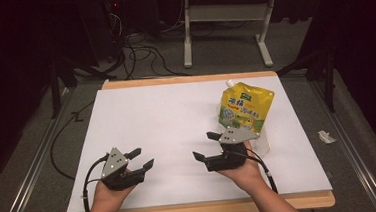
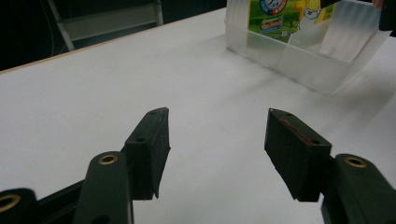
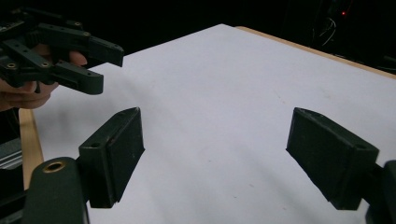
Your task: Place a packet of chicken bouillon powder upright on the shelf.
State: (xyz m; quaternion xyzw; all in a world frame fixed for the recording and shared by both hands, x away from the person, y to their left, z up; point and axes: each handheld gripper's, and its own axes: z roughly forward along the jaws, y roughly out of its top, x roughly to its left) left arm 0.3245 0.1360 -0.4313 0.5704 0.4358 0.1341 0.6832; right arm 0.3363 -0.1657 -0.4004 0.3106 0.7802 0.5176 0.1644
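Nothing gripped yet, so the work looks unstarted. Left gripper [image 1: 142, 158] sits near the table's [image 1: 176, 112] front edge, jaws spread, empty. Right gripper [image 1: 205, 146] is likewise spread and empty, pointing left toward the other. The yellow pouch [image 1: 245, 107] stands upright in a clear container [image 2: 299, 58], just behind the right gripper, well apart from the left.

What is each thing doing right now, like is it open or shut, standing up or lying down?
Left gripper: jaws open, empty, held just above the table.
Right gripper: jaws open, empty, next to the box.
Yellow pouch: upright in the box, white cap on.
Clear plastic box: upright on the table, open on top.
Table: flat, covered in white.
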